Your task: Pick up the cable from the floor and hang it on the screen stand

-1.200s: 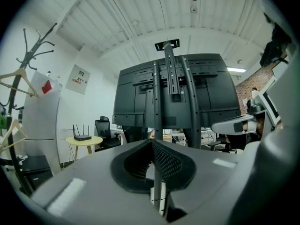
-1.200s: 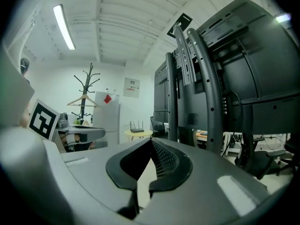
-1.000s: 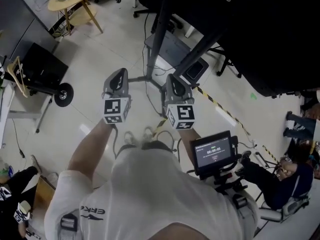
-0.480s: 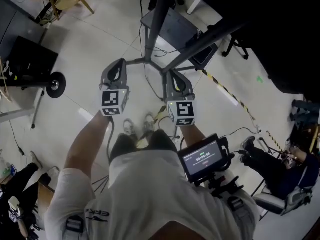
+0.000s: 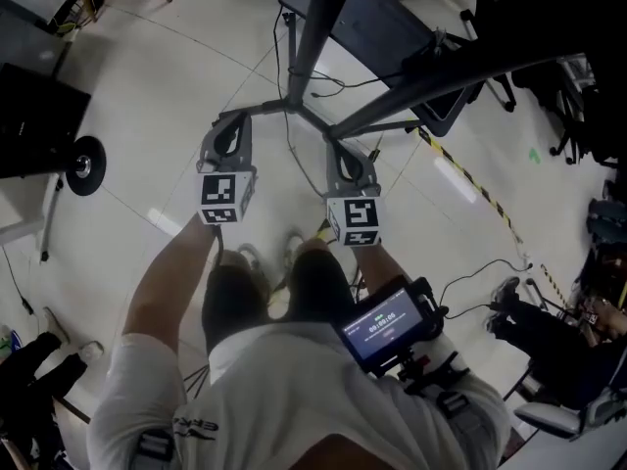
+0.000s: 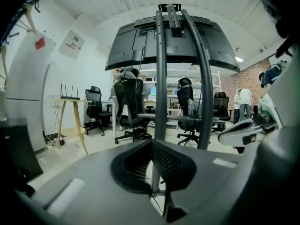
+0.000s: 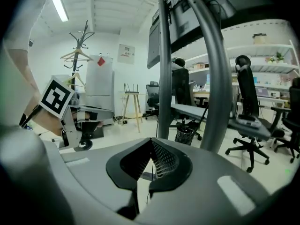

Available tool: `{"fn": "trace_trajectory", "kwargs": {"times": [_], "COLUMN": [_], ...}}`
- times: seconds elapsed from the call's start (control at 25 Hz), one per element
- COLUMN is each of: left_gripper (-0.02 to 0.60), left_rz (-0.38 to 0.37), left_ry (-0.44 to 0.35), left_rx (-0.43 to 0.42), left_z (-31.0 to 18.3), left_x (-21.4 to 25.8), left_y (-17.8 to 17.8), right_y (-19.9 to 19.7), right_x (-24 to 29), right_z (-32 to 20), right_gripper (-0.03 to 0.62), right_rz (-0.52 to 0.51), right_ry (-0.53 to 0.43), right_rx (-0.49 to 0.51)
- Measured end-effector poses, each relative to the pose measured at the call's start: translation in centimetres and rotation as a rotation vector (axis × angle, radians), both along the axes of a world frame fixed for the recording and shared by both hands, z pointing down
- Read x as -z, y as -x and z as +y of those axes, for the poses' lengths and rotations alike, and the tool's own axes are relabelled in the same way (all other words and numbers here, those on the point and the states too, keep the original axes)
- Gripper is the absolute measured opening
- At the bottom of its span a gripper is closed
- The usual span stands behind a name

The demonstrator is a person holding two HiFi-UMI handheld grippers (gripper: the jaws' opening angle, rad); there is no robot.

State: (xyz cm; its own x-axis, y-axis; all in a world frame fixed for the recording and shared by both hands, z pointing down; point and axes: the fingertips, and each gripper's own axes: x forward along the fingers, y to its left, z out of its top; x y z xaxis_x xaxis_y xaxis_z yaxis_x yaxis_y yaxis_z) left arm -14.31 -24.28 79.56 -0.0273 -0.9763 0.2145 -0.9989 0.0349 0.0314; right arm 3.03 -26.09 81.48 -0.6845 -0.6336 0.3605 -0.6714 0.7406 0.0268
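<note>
The grey screen stand (image 5: 315,27) rises in front of me, and its base legs (image 5: 257,116) spread over the pale floor. A thin black cable (image 5: 292,164) trails on the floor from the base toward my feet. My left gripper (image 5: 231,130) is shut and empty, just left of the base joint. Shut and empty as well, my right gripper (image 5: 343,157) hangs over the right leg. In the left gripper view the stand posts (image 6: 161,88) carry the dark screen (image 6: 168,41), with the cable (image 6: 158,205) below. In the right gripper view a post (image 7: 164,78) stands close ahead.
A black cart wheel (image 5: 83,163) sits at the left. Yellow-black tape (image 5: 470,179) crosses the floor at the right, near another cable (image 5: 470,267) and a seated person (image 5: 558,331). Office chairs (image 6: 129,107) and a wooden stool (image 6: 70,121) stand behind the stand.
Both grippers and my head have sunk toward the floor, still shut. The stand base and floor cable look larger and closer, and my knees have bent.
</note>
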Motion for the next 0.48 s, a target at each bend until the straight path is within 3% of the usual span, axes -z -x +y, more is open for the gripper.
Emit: {"fn": "trace_trajectory", "kwargs": {"times": [0.48], "left_gripper": [0.003], "left_rz": [0.007], "left_ry": [0.009], "left_rx": [-0.052], "left_z": [-6.2], "left_x": [-22.0], "left_y": [2.3], "right_y": [1.1], "right_x": [-23.7], "right_z": [-4.8], "right_gripper": [0.012], "right_rz": [0.039], "right_ry": [0.022], "right_rx": [-0.008]}}
